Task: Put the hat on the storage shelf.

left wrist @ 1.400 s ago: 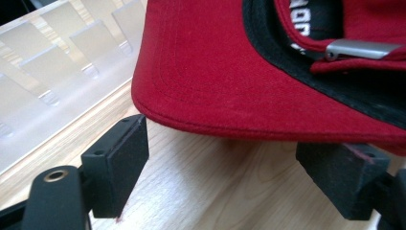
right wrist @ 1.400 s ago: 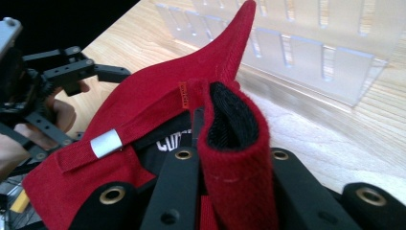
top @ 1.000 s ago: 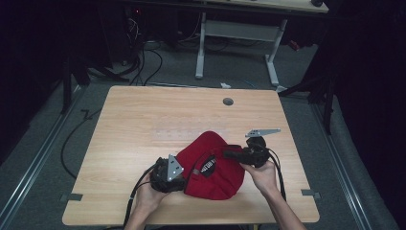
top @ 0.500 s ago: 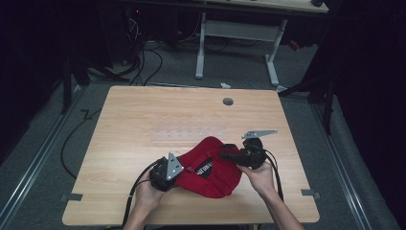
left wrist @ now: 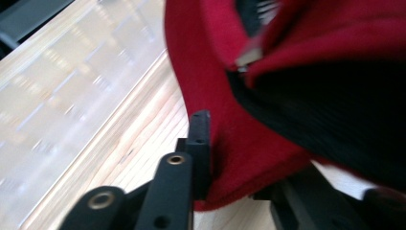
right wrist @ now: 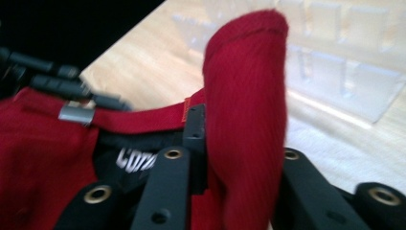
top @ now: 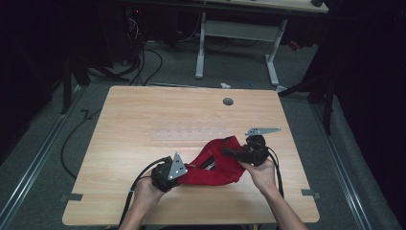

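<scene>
A red cap (top: 215, 165) with a black lining lies near the front edge of the wooden table (top: 143, 124), stretched between both grippers. My left gripper (top: 186, 169) holds its left edge. In the left gripper view its jaws (left wrist: 239, 182) have just been closing, and red fabric (left wrist: 225, 120) is pinched between them. My right gripper (top: 229, 153) holds the cap's upper right part. In the right gripper view its jaws (right wrist: 244, 143) have just been opening slightly, with a folded red flap (right wrist: 249, 86) still standing between them and touching both.
A round cable hole (top: 228, 101) sits near the table's far edge. Beyond the table stand the white legs of another desk (top: 234, 33), with cables (top: 143, 52) on the floor. A person's hands come in from the near edge.
The cap was a rounded mound and is now pulled into a narrower, stretched shape. The left gripper has closed on its left edge. The right gripper has lifted its side slightly.
</scene>
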`<state>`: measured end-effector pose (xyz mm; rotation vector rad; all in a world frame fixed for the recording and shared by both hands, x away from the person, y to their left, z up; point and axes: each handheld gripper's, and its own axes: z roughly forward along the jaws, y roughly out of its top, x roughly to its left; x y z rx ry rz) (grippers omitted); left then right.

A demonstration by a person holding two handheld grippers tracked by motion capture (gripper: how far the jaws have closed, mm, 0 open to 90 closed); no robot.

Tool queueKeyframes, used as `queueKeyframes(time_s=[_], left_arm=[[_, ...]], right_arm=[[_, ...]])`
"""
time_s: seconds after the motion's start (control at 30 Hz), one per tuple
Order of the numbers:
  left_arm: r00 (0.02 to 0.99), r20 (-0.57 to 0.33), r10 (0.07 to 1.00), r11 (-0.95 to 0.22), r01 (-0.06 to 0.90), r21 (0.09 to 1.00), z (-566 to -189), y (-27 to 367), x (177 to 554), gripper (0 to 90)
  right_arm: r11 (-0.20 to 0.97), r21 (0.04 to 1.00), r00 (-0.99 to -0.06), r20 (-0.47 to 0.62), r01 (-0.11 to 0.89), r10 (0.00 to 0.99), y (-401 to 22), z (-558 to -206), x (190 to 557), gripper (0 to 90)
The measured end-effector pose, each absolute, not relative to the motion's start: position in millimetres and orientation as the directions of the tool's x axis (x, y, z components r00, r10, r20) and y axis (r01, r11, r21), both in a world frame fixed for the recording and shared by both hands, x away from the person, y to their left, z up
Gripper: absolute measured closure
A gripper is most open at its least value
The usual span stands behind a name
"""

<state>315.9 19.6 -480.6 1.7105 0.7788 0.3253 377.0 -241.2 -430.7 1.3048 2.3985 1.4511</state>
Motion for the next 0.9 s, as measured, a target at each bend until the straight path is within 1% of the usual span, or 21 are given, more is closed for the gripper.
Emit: queueKeyframes(time_s=[0.03, 0.07, 0.1, 0.13, 0.17, 0.2, 0.27, 0.3, 0.33, 0.43, 0.53, 0.6, 0.63, 0.67, 0.73, 0.77, 0.83, 0.87, 0.9], left_arm=[[0.759, -0.161, 0.631, -0.139, 0.315, 0.939, -478.3, 17.7, 312.1, 80.1], [0.759, -0.161, 0.631, -0.139, 0.315, 0.939, -478.3, 17.7, 312.1, 81.6], [0.77, -0.152, 0.62, -0.157, 0.311, 0.937, -477.6, 16.4, 309.6, 81.6], [0.78, -0.14, 0.61, -0.179, 0.307, 0.935, -477.5, 14.7, 307.1, 83.3], [0.787, -0.13, 0.603, -0.198, 0.305, 0.931, -478.3, 12.7, 304.8, 85.4], [0.791, -0.111, 0.601, -0.219, 0.296, 0.93, -478.2, 11.2, 302.1, 85.6], [0.792, -0.117, 0.6, -0.219, 0.302, 0.928, -476.2, 12.7, 302.5, 85.7], [0.787, -0.128, 0.604, -0.209, 0.311, 0.927, -474.3, 13.9, 303.0, 85.7], [0.781, -0.138, 0.609, -0.197, 0.318, 0.927, -472.7, 14.9, 303.9, 85.7], [0.768, -0.173, 0.616, -0.153, 0.332, 0.931, -464.8, 20.9, 305.9, 85.7], [0.768, -0.177, 0.616, -0.147, 0.332, 0.932, -463.9, 21.1, 305.7, 85.7], [0.769, -0.168, 0.616, -0.164, 0.334, 0.928, -467.1, 19.3, 305.9, 85.6], [0.771, -0.171, 0.613, -0.163, 0.336, 0.928, -468.6, 19.6, 306.9, 85.6], [0.771, -0.171, 0.613, -0.163, 0.336, 0.928, -468.6, 19.6, 306.9, 85.6], [0.771, -0.165, 0.615, -0.162, 0.328, 0.93, -467.7, 19.4, 309.0, 85.6], [0.772, -0.16, 0.616, -0.174, 0.331, 0.928, -465.8, 18.3, 312.5, 85.5], [0.769, -0.16, 0.619, -0.173, 0.332, 0.927, -465.6, 17.2, 313.3, 85.5], [0.766, -0.161, 0.622, -0.174, 0.335, 0.926, -465.8, 16.8, 313.8, 85.5], [0.761, -0.171, 0.626, -0.159, 0.339, 0.927, -465.8, 17.9, 314.5, 85.5]], right_arm=[[0.199, 0.754, -0.639, 0.349, 0.626, 0.685, -242.3, -429.4, 377.5, 74.2], [0.199, 0.754, -0.639, 0.349, 0.626, 0.685, -242.3, -429.4, 377.5, 74.2], [0.191, 0.758, -0.636, 0.349, 0.623, 0.688, -243.3, -428.5, 378.5, 72.2], [0.185, 0.764, -0.63, 0.34, 0.618, 0.698, -243.9, -427.5, 379.4, 67.9], [0.172, 0.784, -0.606, 0.299, 0.596, 0.737, -244.9, -424.0, 379.9, 62.9], [0.16, 0.797, -0.596, 0.285, 0.582, 0.751, -246.7, -421.6, 380.2, 61.5], [0.121, 0.821, -0.58, 0.282, 0.558, 0.764, -251.8, -417.3, 380.6, 57.6], [0.121, 0.821, -0.58, 0.282, 0.558, 0.764, -251.8, -417.3, 380.6, 57.6], [0.101, 0.83, -0.568, 0.281, 0.548, 0.773, -254.4, -416.0, 380.3, 55.8], [0.065, 0.84, -0.546, 0.289, 0.538, 0.786, -265.2, -417.2, 379.8, 47.2], [0.041, 0.844, -0.538, 0.303, 0.535, 0.787, -273.5, -421.6, 375.7, 44.2], [0.031, 0.844, -0.531, 0.307, 0.535, 0.79, -278.1, -425.8, 373.1, 43.2], [-0.024, 0.845, -0.522, 0.352, 0.534, 0.777, -285.6, -429.9, 372.4, 42.0], [-0.024, 0.845, -0.522, 0.352, 0.534, 0.777, -285.6, -429.9, 372.4, 42.0], [-0.064, 0.842, -0.509, 0.382, 0.535, 0.771, -291.4, -432.4, 372.7, 40.5], [-0.035, 0.848, -0.504, 0.347, 0.529, 0.791, -293.1, -433.0, 372.6, 40.1], [-0.028, 0.853, -0.497, 0.331, 0.522, 0.802, -294.6, -433.1, 371.2, 40.1], [-0.041, 0.853, -0.488, 0.337, 0.521, 0.805, -298.1, -433.5, 369.8, 41.0], [-0.104, 0.85, -0.468, 0.382, 0.517, 0.797, -309.7, -435.5, 367.0, 40.8]])
